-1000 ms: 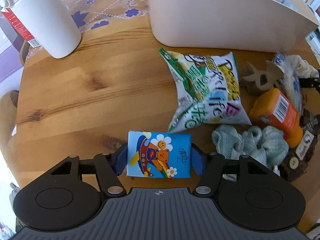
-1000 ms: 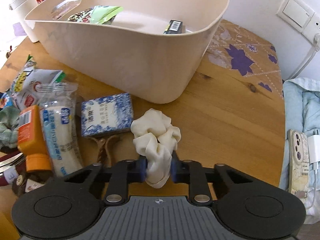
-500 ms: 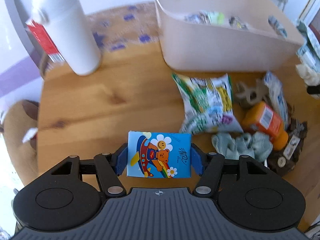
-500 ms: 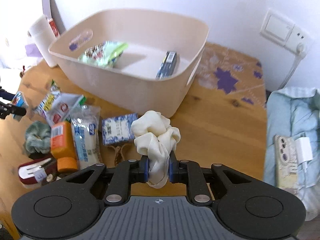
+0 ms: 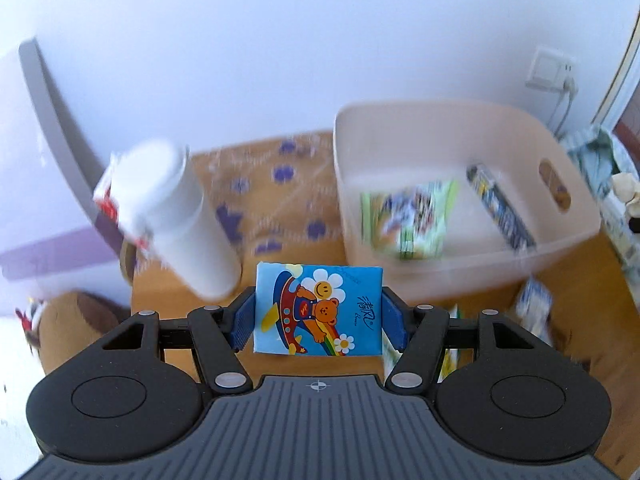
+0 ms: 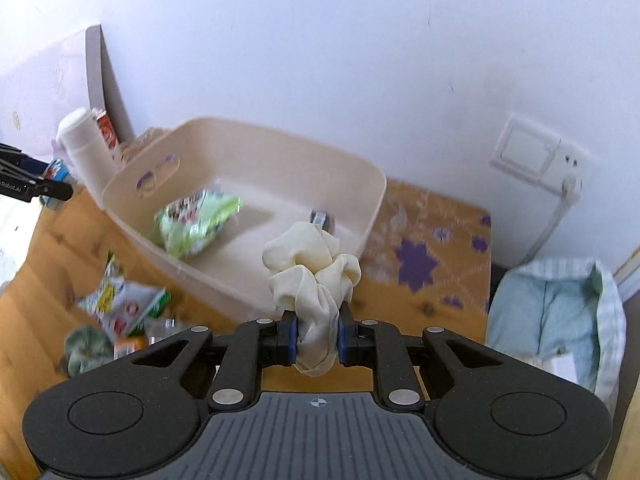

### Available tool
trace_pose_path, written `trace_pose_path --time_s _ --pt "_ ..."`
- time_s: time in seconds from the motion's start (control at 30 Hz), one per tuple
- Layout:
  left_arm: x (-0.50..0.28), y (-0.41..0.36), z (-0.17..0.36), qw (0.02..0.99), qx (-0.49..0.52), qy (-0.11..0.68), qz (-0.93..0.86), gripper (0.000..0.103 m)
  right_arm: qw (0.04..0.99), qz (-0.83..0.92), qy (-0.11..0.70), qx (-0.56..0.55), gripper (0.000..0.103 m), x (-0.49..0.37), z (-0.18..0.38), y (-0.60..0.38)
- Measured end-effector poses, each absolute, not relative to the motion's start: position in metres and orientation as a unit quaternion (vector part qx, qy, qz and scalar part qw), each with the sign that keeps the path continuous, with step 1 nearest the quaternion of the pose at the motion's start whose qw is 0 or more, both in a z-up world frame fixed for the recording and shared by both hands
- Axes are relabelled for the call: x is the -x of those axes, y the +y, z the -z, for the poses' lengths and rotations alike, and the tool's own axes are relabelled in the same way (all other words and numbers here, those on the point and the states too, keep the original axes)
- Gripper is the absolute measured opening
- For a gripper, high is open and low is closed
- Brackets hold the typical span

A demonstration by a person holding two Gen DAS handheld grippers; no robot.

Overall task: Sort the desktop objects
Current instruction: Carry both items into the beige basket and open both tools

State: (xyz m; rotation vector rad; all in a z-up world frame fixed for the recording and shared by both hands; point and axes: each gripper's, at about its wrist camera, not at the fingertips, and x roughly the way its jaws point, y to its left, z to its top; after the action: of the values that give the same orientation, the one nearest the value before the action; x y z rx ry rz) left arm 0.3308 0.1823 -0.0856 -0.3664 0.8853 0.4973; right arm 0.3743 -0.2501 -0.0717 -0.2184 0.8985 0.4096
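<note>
My left gripper (image 5: 318, 320) is shut on a blue tissue pack (image 5: 318, 308) printed with a cartoon bear, held in the air in front of the beige bin (image 5: 576, 236). My right gripper (image 6: 316, 340) is shut on a cream fabric scrunchie (image 6: 310, 268), held above the near wall of the same bin (image 6: 372, 208). The bin holds a green snack bag (image 6: 196, 220) and a dark narrow pack (image 5: 500, 208). The left gripper shows in the right wrist view (image 6: 36, 184) at the far left, beside the bin.
A white bottle (image 5: 184, 216) stands left of the bin on the wooden table (image 5: 580, 280). Loose packets (image 6: 120, 304), a green scrunchie (image 6: 84, 352) and an orange pack (image 6: 128, 346) lie left of the bin. Pale blue cloth (image 6: 552, 320) lies off the table's right.
Both grippers have risen well above the table with their objects and now look down into the bin. The tissue pack and the scrunchie stay gripped.
</note>
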Motion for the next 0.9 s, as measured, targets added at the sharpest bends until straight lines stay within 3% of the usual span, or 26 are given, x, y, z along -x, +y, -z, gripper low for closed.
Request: trace_pose_path --time_s 0.3,0.77,0.87,0.9 --pt "-0.394 0.184 0.066 0.878 0.145 0.383 -0.249 0.064 0.877 -0.18 0.428 0.12 0.018 -0.416 0.088 -0.207" --pt "-0.462 0.173 0.106 0.845 0.184 0.418 -0.28 0.064 0.849 -0.157 0.485 0.138 0.019 -0.437 0.138 -0.18" --pt "-0.47 0.168 0.116 0.834 0.185 0.435 -0.285 0.065 0.846 -0.154 0.491 0.141 0.022 -0.435 0.142 -0.178" --pt "-0.47 0.166 0.118 0.831 0.191 0.436 -0.287 0.065 0.845 -0.155 0.493 0.14 0.031 -0.434 0.143 -0.178"
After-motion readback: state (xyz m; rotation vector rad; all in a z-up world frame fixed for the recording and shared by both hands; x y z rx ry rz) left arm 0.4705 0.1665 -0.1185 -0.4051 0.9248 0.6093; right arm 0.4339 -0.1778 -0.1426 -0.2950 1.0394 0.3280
